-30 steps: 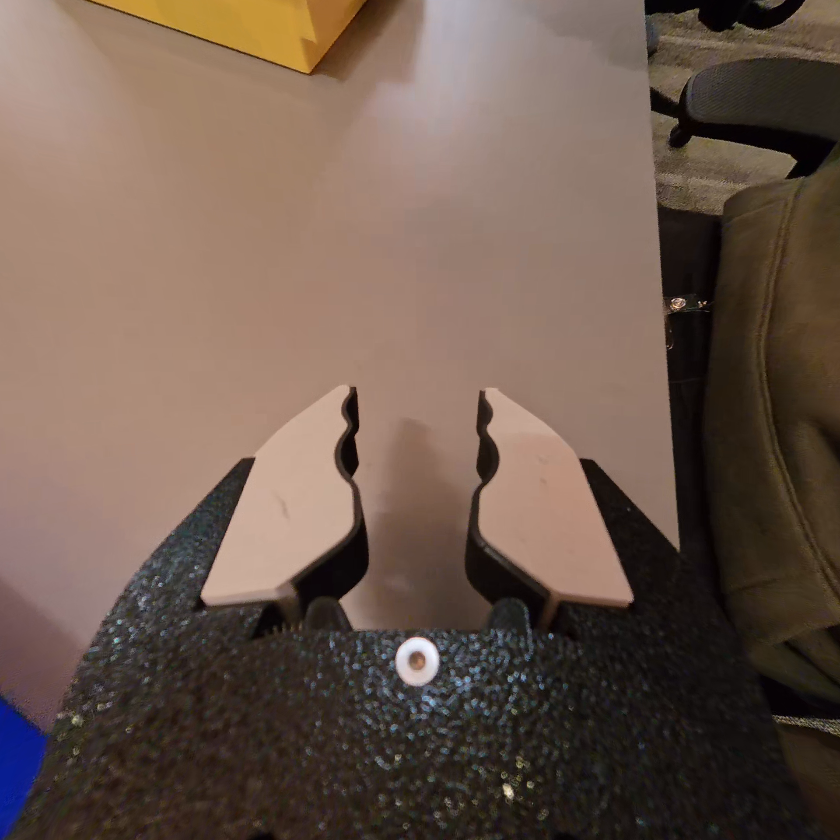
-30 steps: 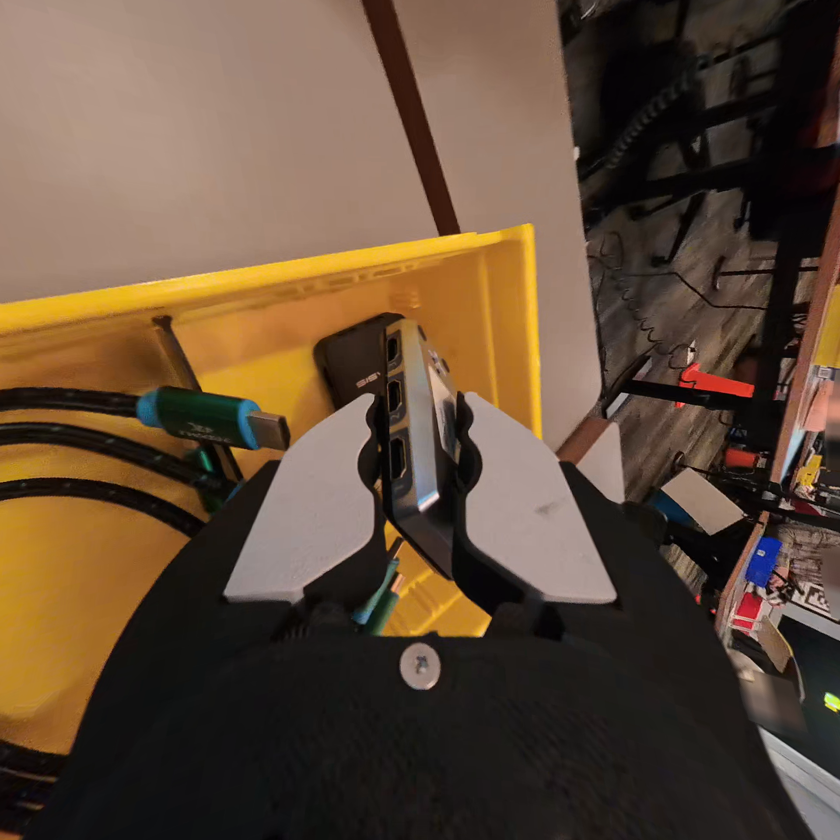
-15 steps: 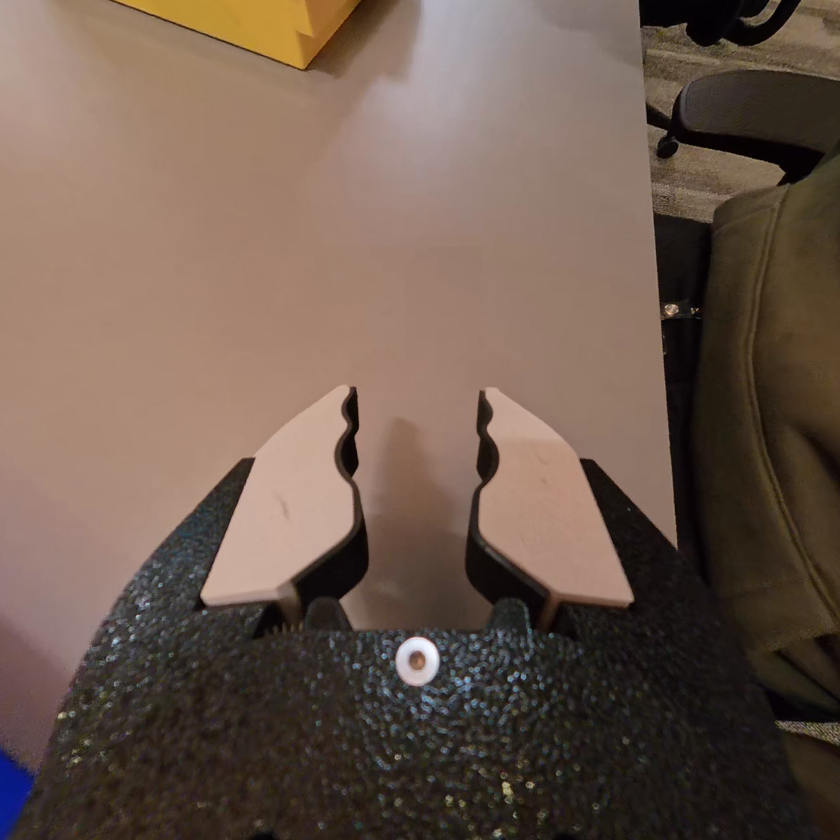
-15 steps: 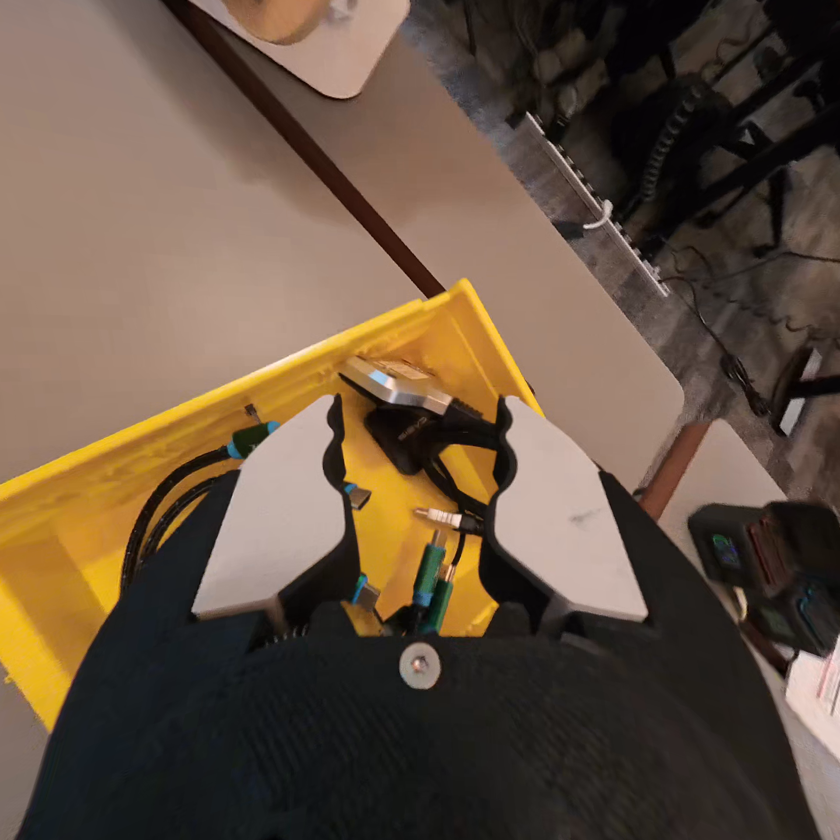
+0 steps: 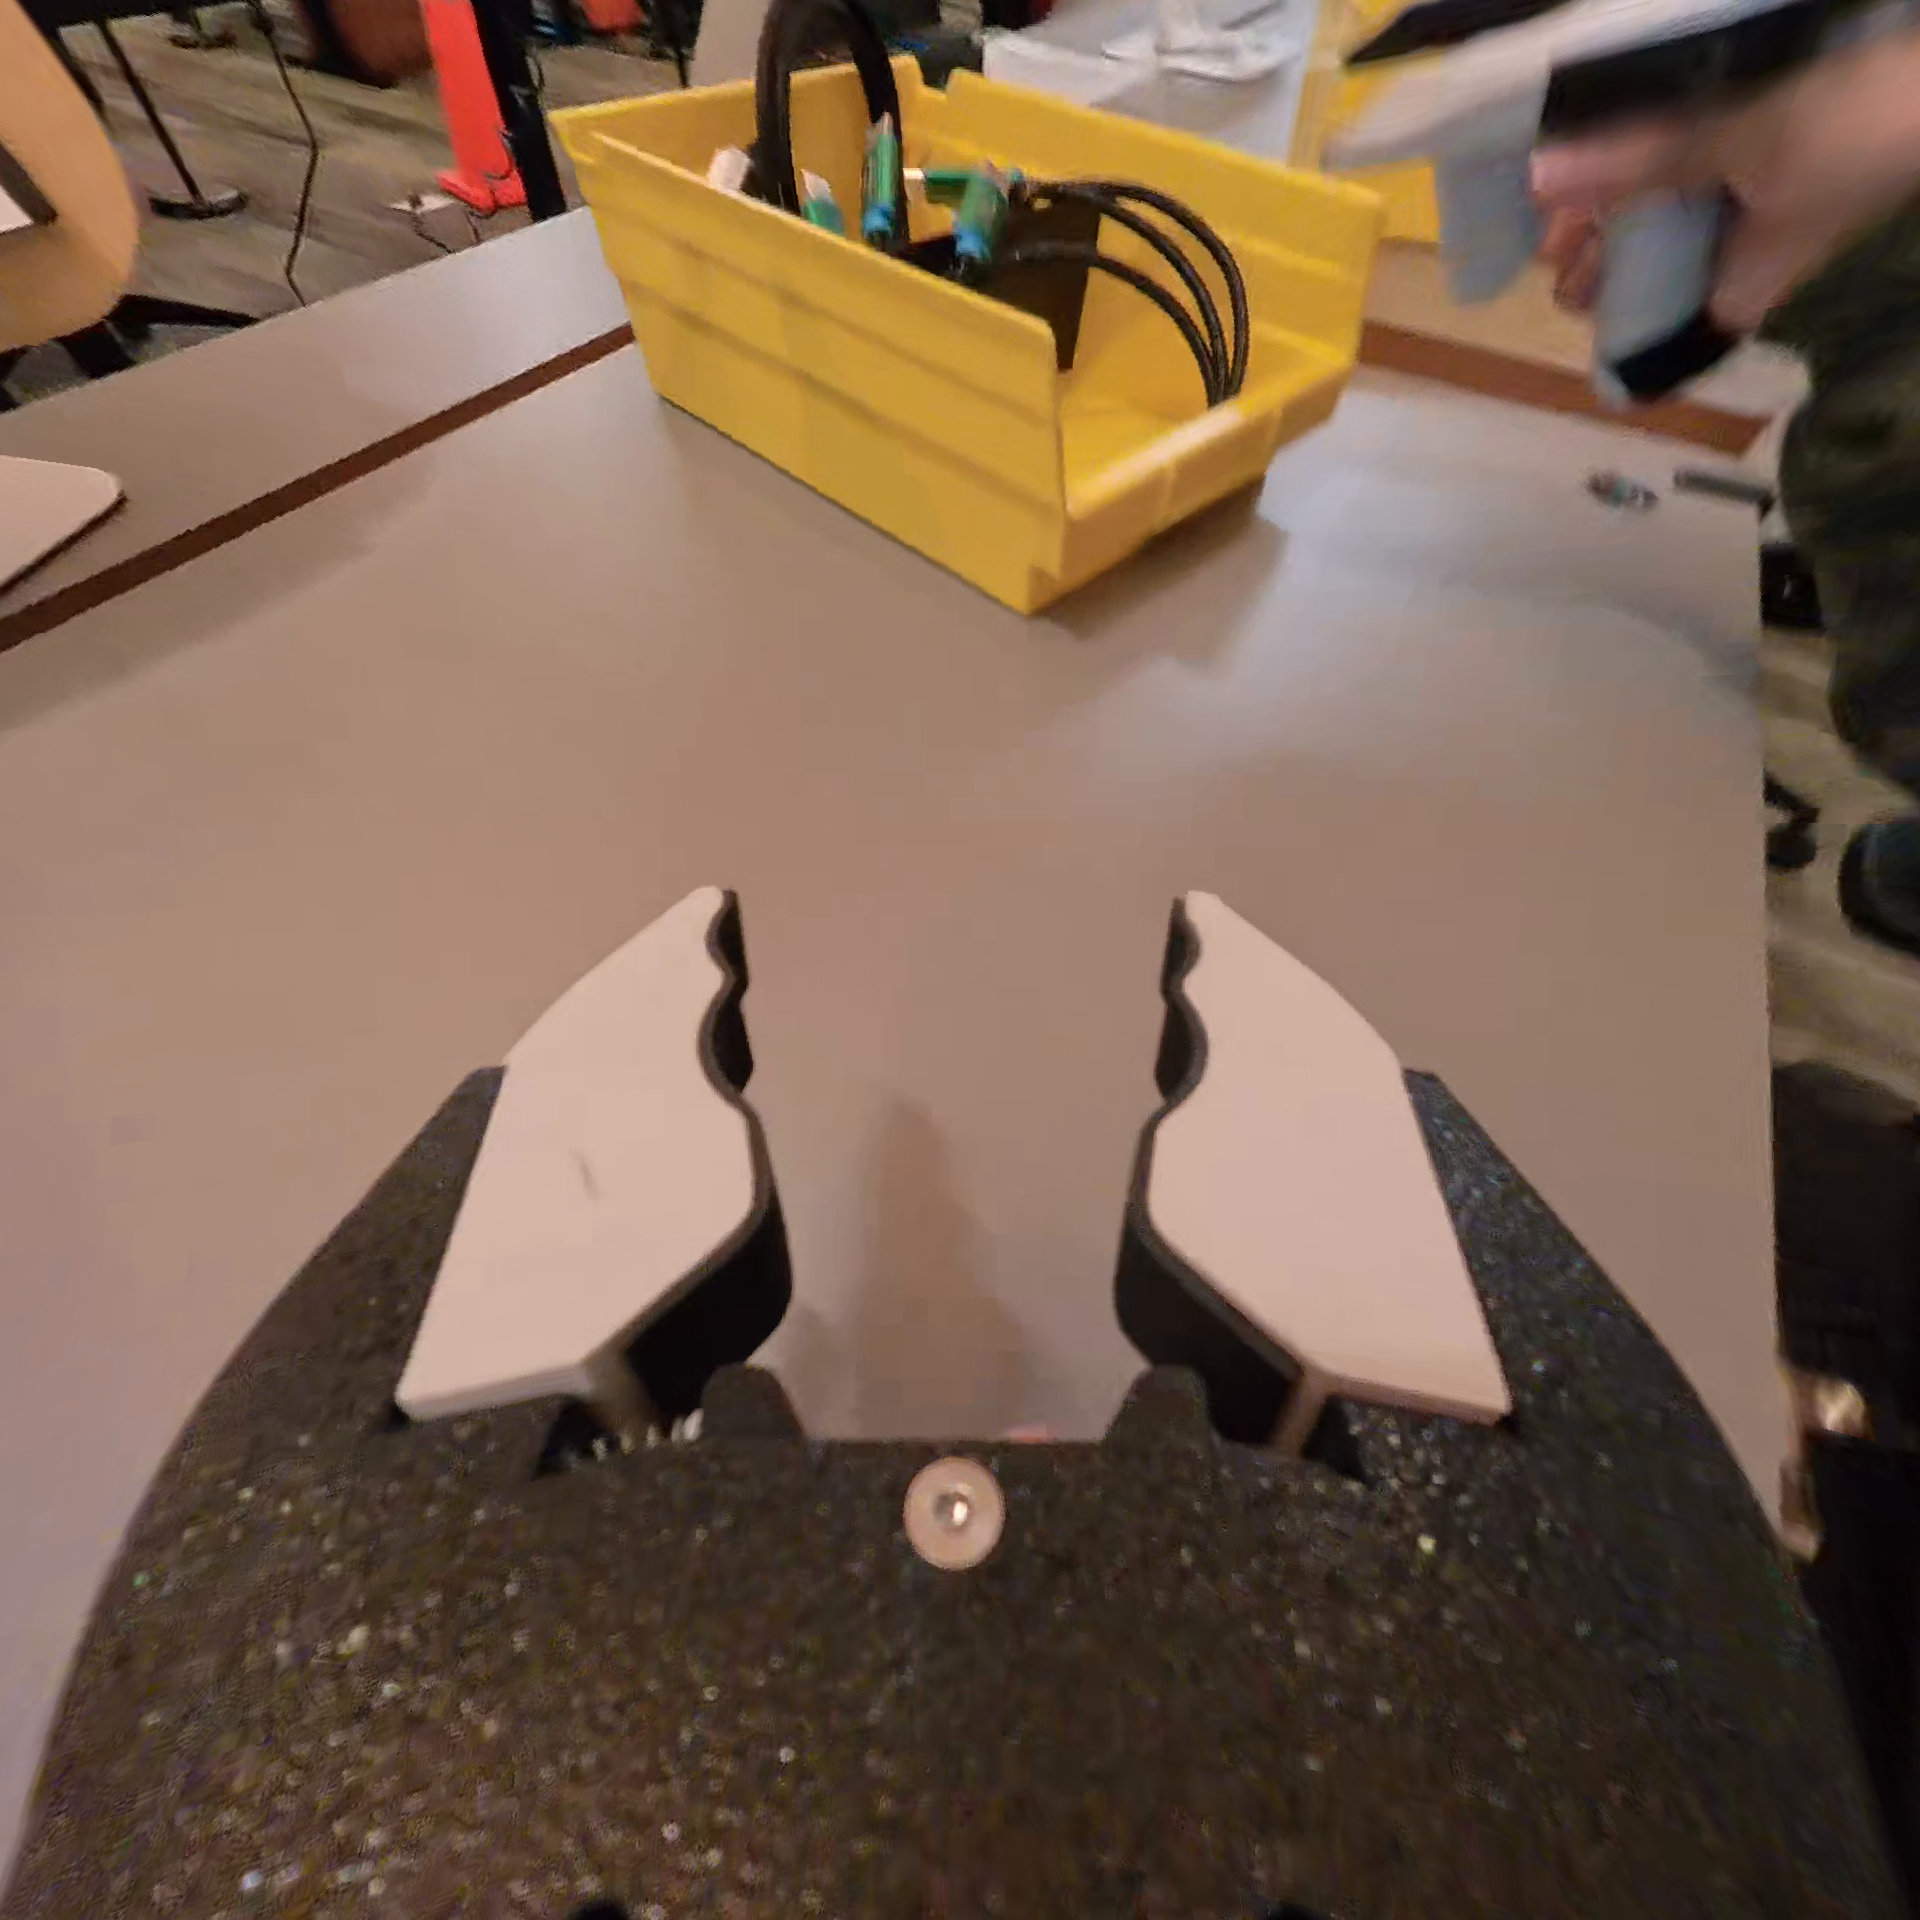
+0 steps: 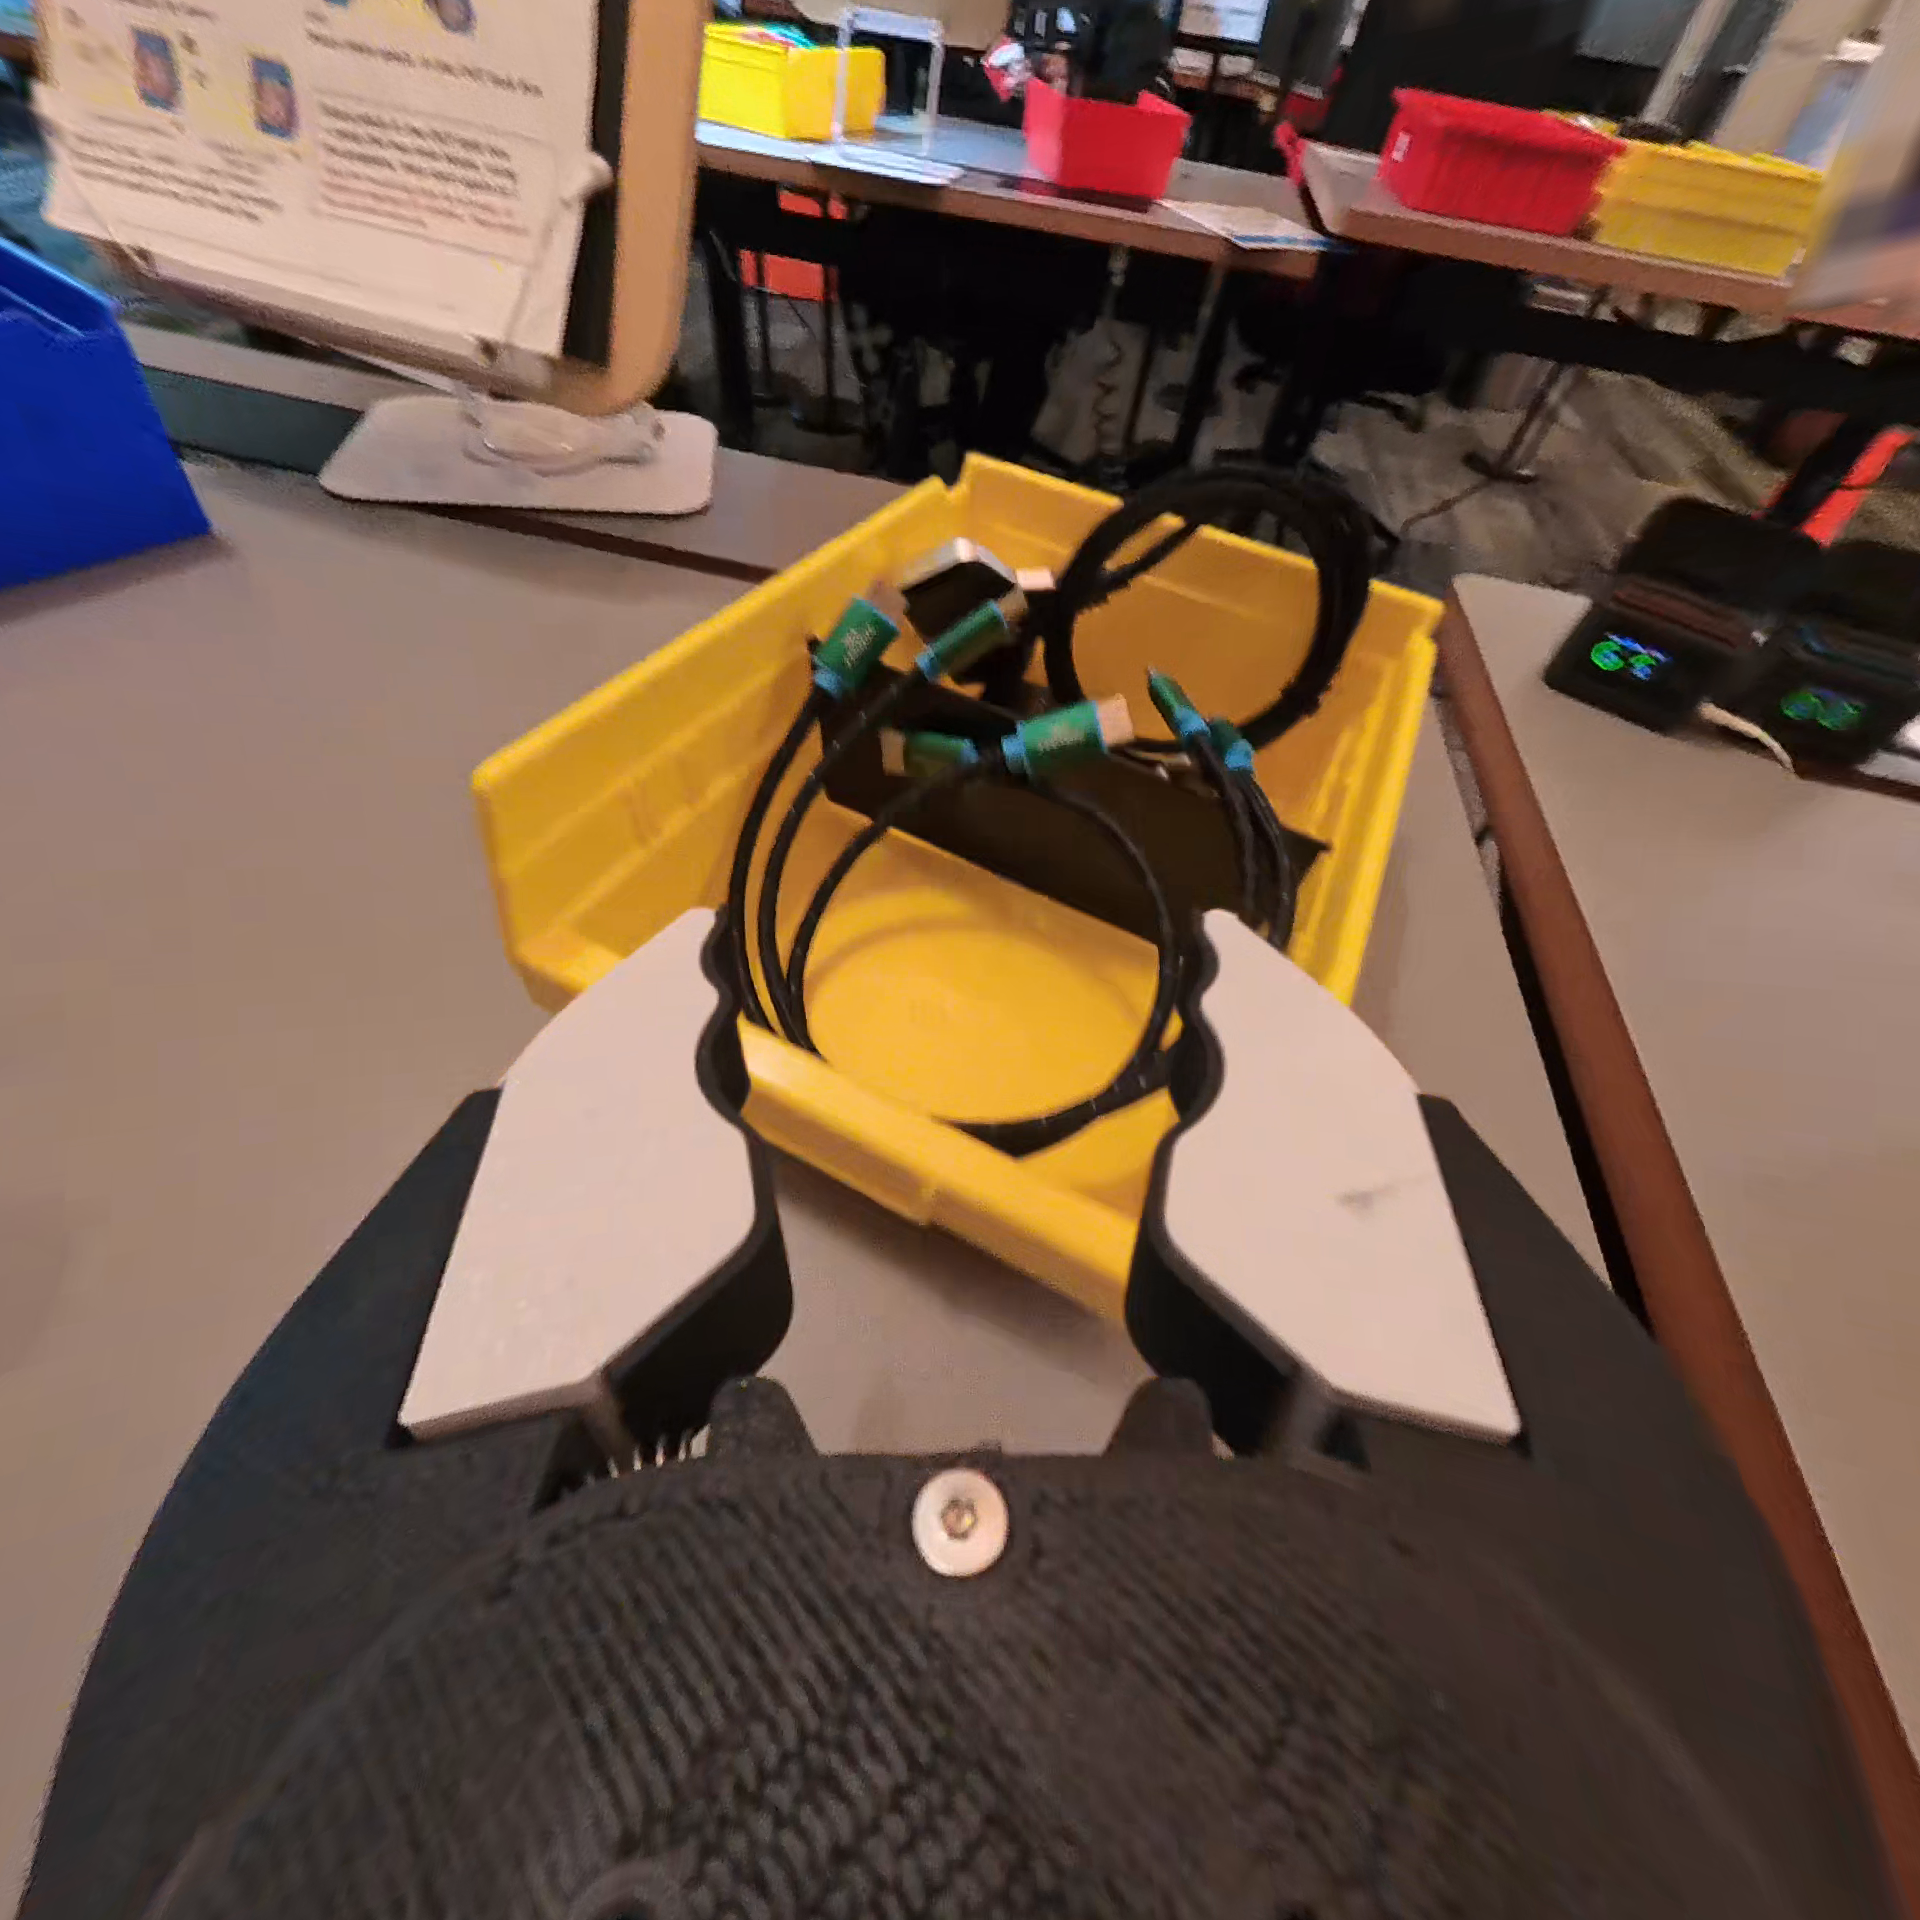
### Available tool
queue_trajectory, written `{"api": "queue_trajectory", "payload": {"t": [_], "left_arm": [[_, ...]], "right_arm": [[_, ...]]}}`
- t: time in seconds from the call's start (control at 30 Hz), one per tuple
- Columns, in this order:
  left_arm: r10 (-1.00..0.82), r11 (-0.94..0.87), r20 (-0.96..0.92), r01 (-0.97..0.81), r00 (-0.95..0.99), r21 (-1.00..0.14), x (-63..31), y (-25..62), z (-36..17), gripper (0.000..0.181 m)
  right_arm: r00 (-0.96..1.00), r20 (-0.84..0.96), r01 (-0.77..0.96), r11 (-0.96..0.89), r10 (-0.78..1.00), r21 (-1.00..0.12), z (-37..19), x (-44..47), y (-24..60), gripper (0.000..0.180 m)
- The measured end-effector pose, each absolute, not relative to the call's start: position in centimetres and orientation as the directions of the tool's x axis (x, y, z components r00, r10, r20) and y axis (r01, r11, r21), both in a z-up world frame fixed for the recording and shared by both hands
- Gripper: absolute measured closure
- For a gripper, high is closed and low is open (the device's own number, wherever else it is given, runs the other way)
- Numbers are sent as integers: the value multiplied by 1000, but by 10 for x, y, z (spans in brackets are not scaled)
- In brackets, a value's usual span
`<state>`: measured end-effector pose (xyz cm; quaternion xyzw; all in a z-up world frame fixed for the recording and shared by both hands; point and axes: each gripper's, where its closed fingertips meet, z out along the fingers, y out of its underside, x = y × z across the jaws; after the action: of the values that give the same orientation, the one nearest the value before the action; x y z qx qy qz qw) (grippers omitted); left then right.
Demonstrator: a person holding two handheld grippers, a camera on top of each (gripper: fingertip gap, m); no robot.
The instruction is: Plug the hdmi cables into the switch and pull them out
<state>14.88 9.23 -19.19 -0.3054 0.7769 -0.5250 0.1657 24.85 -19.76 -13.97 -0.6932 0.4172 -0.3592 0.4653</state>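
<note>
A yellow bin [image 6: 623,790] stands on the grey table just ahead of my right gripper [image 6: 961,935]. It holds several black HDMI cables [image 6: 1340,582] with green plugs [image 6: 1060,732], and the silver and black switch [image 6: 951,577] lies at its far end behind a black divider [image 6: 1039,821]. My right gripper is open and empty, its fingertips level with the bin's low front lip. My left gripper [image 5: 951,914] is open and empty above bare table. In its view the yellow bin [image 5: 883,384] with its cables [image 5: 1195,281] stands well ahead.
A blue bin [image 6: 73,436] and a sign on a stand [image 6: 364,156] are at the far left. Two black devices with green displays [image 6: 1725,644] sit on the neighbouring table to the right. A blurred hand [image 5: 1683,208] shows at the left view's upper right.
My right gripper let go of the switch, which now lies in the bin, opened wide and drew back. My left gripper opened wider and tilted up, so the bin came into view.
</note>
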Motion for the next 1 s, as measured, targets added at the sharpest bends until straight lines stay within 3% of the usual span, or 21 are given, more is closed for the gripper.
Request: {"api": "queue_trajectory", "payload": {"t": [0.1, 0.23, 0.3, 0.37, 0.47, 0.5, 0.57, 0.7, 0.87, 1.0], "left_arm": [[-624, 266, 93, -323, -775, -908, 158, 45, -186, 92], [-684, 271, 68, -339, -727, -901, 175, 17, -182, 90], [-738, 232, 58, -333, -673, -914, 180, 22, -181, 90], [-782, 197, 54, -327, -621, -924, 181, 39, -183, 95], [-865, 209, -13, -336, -502, -918, 182, 93, -186, 94], [-892, 223, -54, -334, -449, -916, 182, 118, -186, 94], [-938, 242, -130, -341, -320, -908, 180, 175, -183, 94], [-982, 191, -178, -411, -70, -891, 161, 283, -180, 94], [-986, 120, -158, -433, 54, -894, 149, 349, -183, 100], [-973, 163, -218, -458, 70, -874, 158, 371, -192, 109]], "right_arm": [[370, 138, -241, -239, -919, -941, -144, 244, -204, 99], [314, 177, -327, -282, -933, -902, -159, 242, -215, 91], [80, 246, -377, -258, -966, -890, -163, 251, -268, 98], [10, 129, -404, -122, -992, -906, -181, 258, -294, 96], [103, -74, -474, 16, -992, -880, -222, 272, -293, 93], [167, -137, -460, 45, -976, -887, -225, 275, -282, 101], [267, -186, -455, 47, -946, -889, -225, 279, -265, 135], [293, -96, -397, -30, -951, -917, -215, 286, -261, 162], [428, 241, -418, -427, -871, -802, -220, 268, -253, 162], [498, 224, -372, -439, -838, -818, -220, 250, -231, 161]]}}
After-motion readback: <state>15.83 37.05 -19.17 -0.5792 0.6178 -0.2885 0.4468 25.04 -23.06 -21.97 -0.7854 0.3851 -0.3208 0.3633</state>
